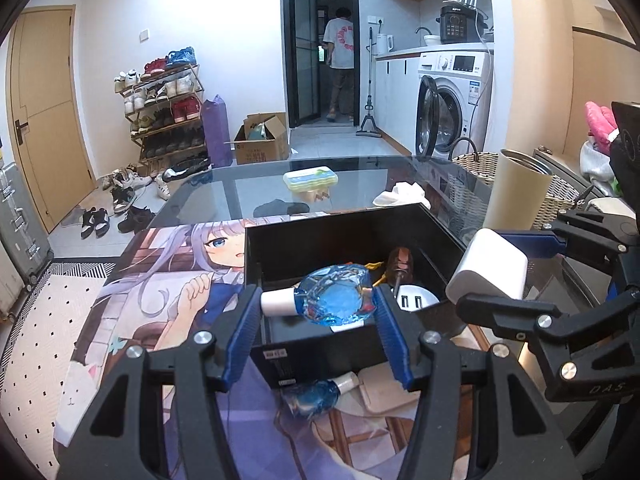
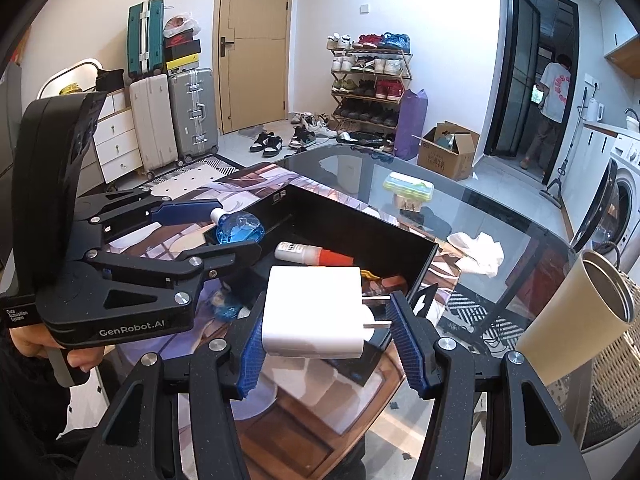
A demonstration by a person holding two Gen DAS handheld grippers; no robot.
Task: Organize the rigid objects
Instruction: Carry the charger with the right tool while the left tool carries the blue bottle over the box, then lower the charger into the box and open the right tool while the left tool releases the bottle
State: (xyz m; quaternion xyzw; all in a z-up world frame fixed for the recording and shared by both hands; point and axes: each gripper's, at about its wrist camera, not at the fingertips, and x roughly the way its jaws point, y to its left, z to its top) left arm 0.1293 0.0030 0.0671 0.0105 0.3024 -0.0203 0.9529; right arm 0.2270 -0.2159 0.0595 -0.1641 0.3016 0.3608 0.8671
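Inside the black box lies a white-orange tube; left gripper pinches blue bottle, right gripper pinches charger.

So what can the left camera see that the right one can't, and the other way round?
Only the left wrist view shows the white USB plug lying inside the black box, and the pink cloth at the far right.

Only the right wrist view shows the suitcases, the white drawers, and the white-and-orange bottle in the box.

Both show the left gripper holding the blue bottle, the right gripper holding the white charger, the beige cup, the shoe rack and the washing machine.
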